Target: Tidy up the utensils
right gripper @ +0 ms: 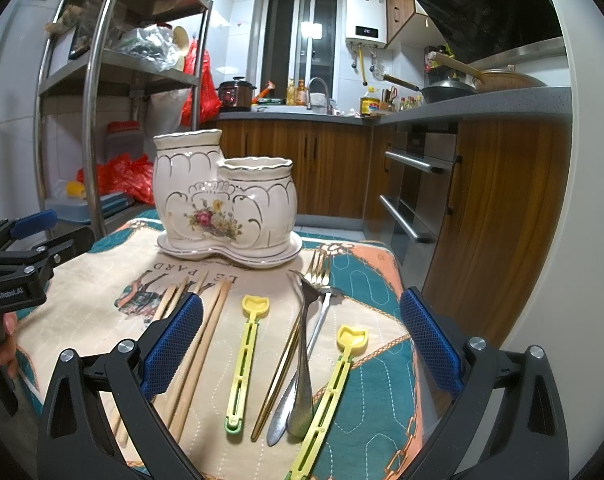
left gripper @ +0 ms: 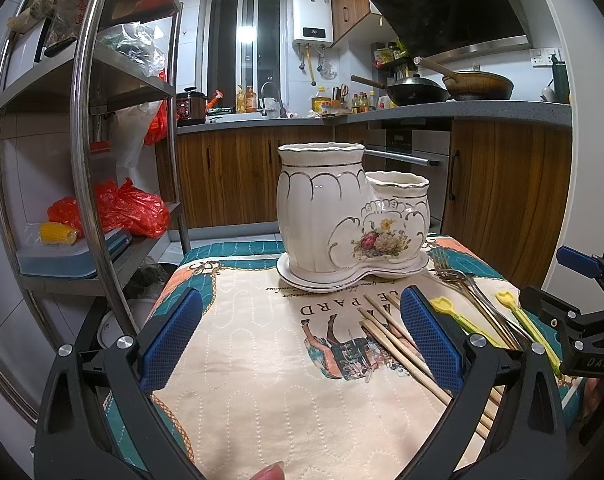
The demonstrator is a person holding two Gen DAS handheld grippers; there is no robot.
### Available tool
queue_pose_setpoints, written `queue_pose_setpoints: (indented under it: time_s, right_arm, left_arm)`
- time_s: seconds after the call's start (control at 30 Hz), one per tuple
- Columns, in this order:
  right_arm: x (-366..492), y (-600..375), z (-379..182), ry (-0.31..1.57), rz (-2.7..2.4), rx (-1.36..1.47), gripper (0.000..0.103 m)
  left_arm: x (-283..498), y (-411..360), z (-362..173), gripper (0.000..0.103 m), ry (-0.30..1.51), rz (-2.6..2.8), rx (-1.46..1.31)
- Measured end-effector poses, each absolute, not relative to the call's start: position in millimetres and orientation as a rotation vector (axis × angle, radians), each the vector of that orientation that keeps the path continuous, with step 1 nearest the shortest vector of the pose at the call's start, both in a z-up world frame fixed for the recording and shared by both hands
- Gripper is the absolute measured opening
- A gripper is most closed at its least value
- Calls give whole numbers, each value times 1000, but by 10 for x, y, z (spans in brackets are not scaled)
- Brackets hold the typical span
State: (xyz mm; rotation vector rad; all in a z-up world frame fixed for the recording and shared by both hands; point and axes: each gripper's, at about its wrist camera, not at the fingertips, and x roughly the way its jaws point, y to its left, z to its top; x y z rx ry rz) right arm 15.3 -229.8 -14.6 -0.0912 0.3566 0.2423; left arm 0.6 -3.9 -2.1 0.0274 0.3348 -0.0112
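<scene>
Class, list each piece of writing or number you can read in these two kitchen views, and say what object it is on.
"20" on the white water heater display.
"LE PARD", seen upside down, on the table cloth; a line of small script above it is too small to read.
"DAS" on the right gripper body, cut off.
"CenRobot.AI", roughly, on the left gripper body.
Labels on the counter bottles are too blurred to read.

L tool point(left gripper: 302, 340) + R tool point(right gripper: 302, 340) wide apart, empty.
</scene>
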Motion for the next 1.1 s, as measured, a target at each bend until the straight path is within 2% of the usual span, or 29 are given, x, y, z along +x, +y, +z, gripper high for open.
queue_pose_setpoints:
  time_s: [0.33,0.67,0.73,0.9,1.0,1.1]
  right_arm:
    - [160,-2308,-146,357,242,-92,98]
    - [182,-2331,-151,367,223,-100,98]
    - [192,-2360,-136,392,199,-103,98]
    - [175,-2397,-152,460,164,-136,98]
    - [131,-2468,-148,487,161,-138,95]
    - [124,-2591,-120,516,140,-132,80]
  left_arm:
    - [31,-69,-44,98,371,-26,20]
    - [127,-233,-156,95,503,-53,68]
    - [153,-290,-164,86,545,-68,75]
    - [204,-435,-222,75,653,-105,56]
    - [242,-541,-288,64,703,-120,60]
    - [259,-643,-351,49,744,-135,90]
